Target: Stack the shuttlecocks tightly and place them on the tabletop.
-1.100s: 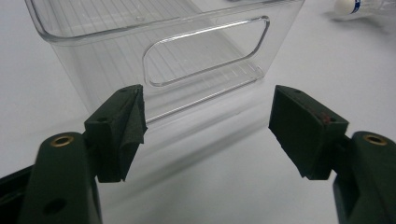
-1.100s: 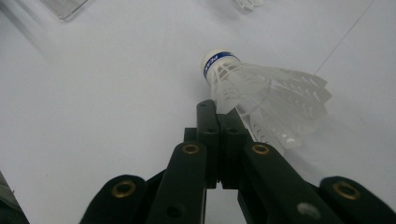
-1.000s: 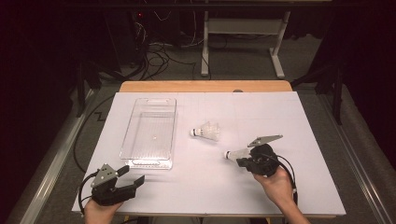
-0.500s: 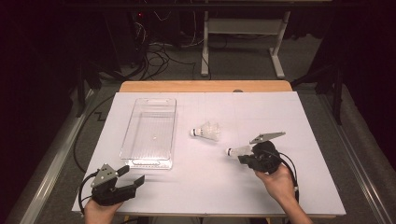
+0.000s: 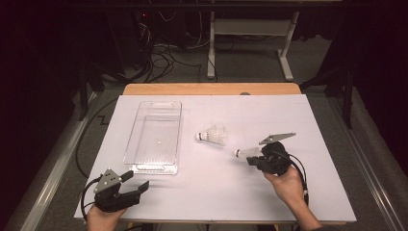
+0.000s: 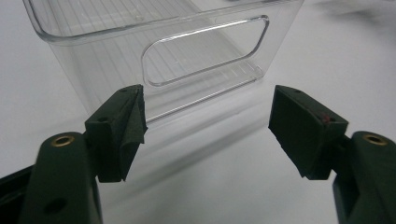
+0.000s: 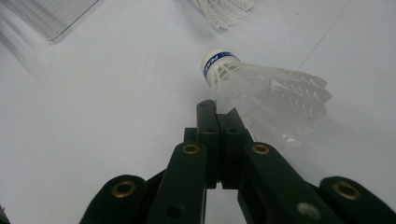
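A white shuttlecock (image 5: 242, 153) with a blue-banded cork (image 7: 218, 62) hangs at the tips of my right gripper (image 5: 251, 159), at the right of the white table. The jaws stand shut on the edge of its feather skirt (image 7: 266, 95), and the cork points away to the left. A second shuttlecock (image 5: 214, 135) lies on its side just beyond, near the table's middle. A clear plastic bin (image 5: 153, 168) stands at the left. My left gripper (image 5: 135, 181) rests near the front left corner, open, its jaws facing the bin's handle cut-out (image 6: 205, 51) with nothing between them.
The white sheet (image 5: 202, 192) covers the table, with a wooden edge (image 5: 211, 89) at the back. Cables trail from both grippers toward the front. Beyond the table there is dark floor with cables and a desk frame (image 5: 250, 43).
My right gripper has shifted slightly away from the front edge with the shuttlecock in it. The left gripper, the bin and the lying shuttlecock have stayed put.
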Demonstrator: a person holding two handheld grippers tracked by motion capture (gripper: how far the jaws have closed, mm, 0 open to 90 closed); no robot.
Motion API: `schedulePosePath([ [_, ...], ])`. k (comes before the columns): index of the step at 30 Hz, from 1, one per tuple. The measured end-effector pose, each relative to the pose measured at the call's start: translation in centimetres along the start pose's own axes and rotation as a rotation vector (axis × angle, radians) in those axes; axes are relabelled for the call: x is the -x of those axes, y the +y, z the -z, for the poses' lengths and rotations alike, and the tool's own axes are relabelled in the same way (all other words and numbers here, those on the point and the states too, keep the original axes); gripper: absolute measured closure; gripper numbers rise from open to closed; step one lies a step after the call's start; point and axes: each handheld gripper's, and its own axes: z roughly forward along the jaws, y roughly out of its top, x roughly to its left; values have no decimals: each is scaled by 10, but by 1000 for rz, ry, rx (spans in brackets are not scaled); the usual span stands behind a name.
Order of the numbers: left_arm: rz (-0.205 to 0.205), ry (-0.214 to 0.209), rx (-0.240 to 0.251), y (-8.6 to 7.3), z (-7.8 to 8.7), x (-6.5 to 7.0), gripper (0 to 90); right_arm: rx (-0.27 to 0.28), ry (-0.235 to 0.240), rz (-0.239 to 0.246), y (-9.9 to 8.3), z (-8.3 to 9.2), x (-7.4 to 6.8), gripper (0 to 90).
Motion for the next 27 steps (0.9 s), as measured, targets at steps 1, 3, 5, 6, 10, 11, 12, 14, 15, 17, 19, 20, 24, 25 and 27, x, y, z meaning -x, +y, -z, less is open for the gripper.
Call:
schedulePosePath([
  [1, 0, 0, 0, 0, 0, 0, 285, 0, 0, -2, 0, 0, 1, 900],
  [3, 0, 0, 0, 0, 0, 0, 285, 1, -3, -7, 1, 0, 2, 900],
  [5, -1, 0, -1, 0, 0, 0, 285, 3, -4, -4, 2, 0, 3, 900],
  [6, -1, 0, -1, 0, 0, 0, 285, 3, -5, -3, 2, 0, 3, 900],
  [10, 0, 0, -1, 0, 0, 0, 285, 5, -7, -6, 5, -1, 5, 900],
  [11, 0, 0, -2, 0, 0, 0, 286, 4, -8, -7, 6, -1, 5, 900],
  [12, -1, -1, -3, 0, 0, 0, 286, 4, -11, -6, 6, -1, 6, 900],
  [14, -1, -1, -2, 0, 0, 0, 286, 6, -11, -12, 7, -2, 7, 900],
  [15, 0, 0, -1, 0, 0, 0, 286, 5, -12, -11, 8, -2, 7, 900],
  [17, 0, 0, -1, 0, 0, 0, 286, 1, -14, -16, 10, -3, 7, 900],
  [19, 0, -1, -1, 0, 0, 0, 286, 4, -16, -16, 11, -4, 9, 900],
  [20, 0, -1, -1, 0, 0, 0, 286, 4, -16, -17, 12, -4, 9, 900],
  [24, 0, 0, -1, 0, 0, 0, 286, 5, -19, -21, 15, -6, 11, 900],
  [25, 0, 0, -1, 0, 0, 0, 286, 4, -19, -24, 16, -6, 12, 900],
  [27, 0, -1, -1, 0, 0, 0, 286, 2, -22, -30, 17, -8, 13, 900],
])
